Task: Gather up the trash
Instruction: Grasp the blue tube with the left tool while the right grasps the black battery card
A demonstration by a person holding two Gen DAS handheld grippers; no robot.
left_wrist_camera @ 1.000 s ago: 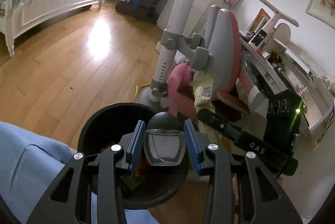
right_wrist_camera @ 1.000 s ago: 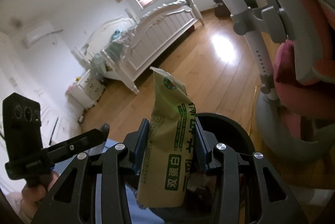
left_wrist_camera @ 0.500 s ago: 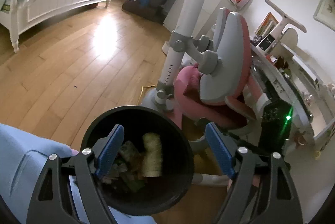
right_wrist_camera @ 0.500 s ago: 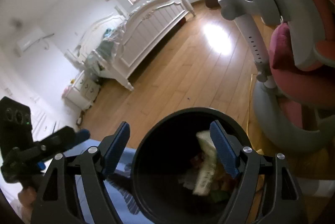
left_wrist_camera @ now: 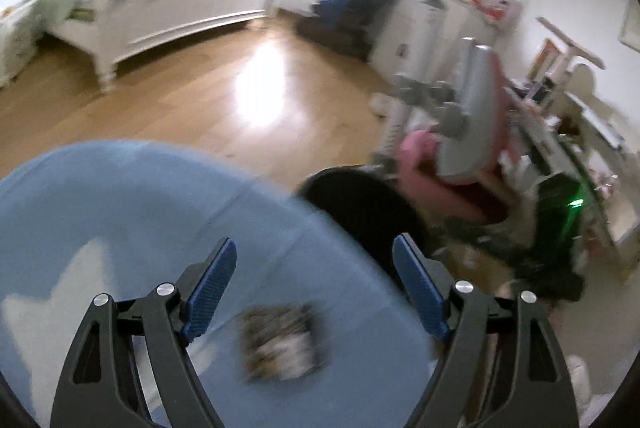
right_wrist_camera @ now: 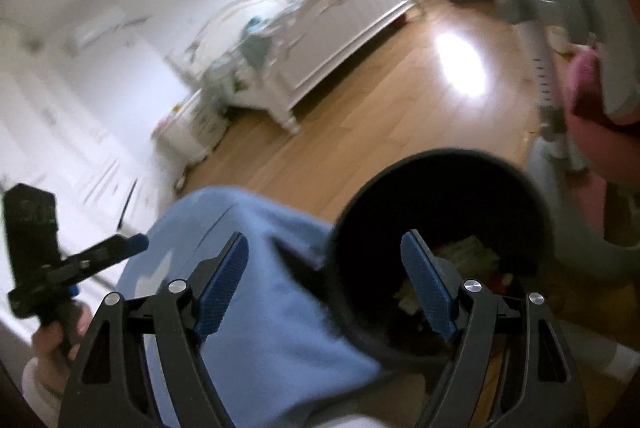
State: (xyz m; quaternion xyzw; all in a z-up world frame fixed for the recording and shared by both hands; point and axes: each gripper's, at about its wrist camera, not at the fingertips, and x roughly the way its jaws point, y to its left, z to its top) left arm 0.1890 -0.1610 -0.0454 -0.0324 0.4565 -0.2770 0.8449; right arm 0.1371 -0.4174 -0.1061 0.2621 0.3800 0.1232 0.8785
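Note:
A round black trash bin (right_wrist_camera: 440,196) stands on the wood floor beside a blue-covered surface (right_wrist_camera: 256,308); wrappers (right_wrist_camera: 468,252) lie inside it. It also shows in the left wrist view (left_wrist_camera: 352,204). My right gripper (right_wrist_camera: 326,284) is open and empty, over the bin's left rim. My left gripper (left_wrist_camera: 314,288) is open and empty above the blue cover (left_wrist_camera: 140,220), where a small dark and white wrapper (left_wrist_camera: 280,342) lies between the fingers, blurred. The left gripper also shows at the left of the right wrist view (right_wrist_camera: 80,260).
A pink and grey chair (left_wrist_camera: 460,156) stands just right of the bin, with a cluttered desk (left_wrist_camera: 580,148) behind it. A white bed (left_wrist_camera: 160,8) is across the wood floor (left_wrist_camera: 240,100). Both views are motion-blurred.
Both grippers opened and dropped a clear cup and a green-white packet into the bin. Since then both have swung left, away from the bin, over the blue cover.

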